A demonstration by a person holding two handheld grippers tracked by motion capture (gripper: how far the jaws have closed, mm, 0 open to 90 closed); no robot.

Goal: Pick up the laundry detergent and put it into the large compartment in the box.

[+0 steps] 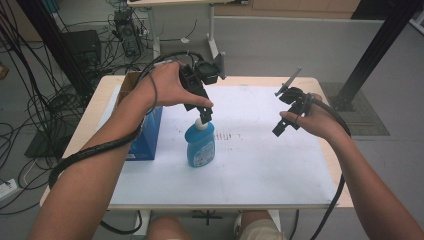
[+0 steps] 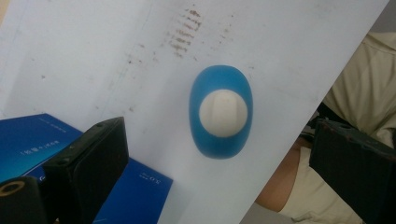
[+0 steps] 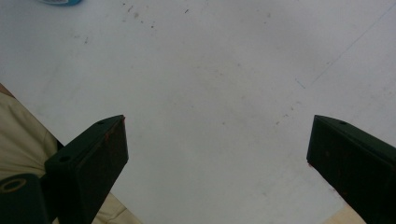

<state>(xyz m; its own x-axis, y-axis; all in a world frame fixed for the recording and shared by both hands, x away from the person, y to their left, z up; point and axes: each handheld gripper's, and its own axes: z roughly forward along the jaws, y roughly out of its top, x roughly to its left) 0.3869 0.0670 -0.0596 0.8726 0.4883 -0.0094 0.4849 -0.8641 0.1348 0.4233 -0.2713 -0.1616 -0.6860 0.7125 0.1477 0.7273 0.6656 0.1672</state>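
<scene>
Blue bottle (image 1: 200, 145) upright, white cap directly below left gripper (image 2: 215, 154), jaws spread wide, holding nothing.

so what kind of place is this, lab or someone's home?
Looks like a lab or workshop, probably a data-collection station. Loose cables sprawl across the floor, a black metal frame post stands by the table, and a white sheet covers the work surface.
</scene>
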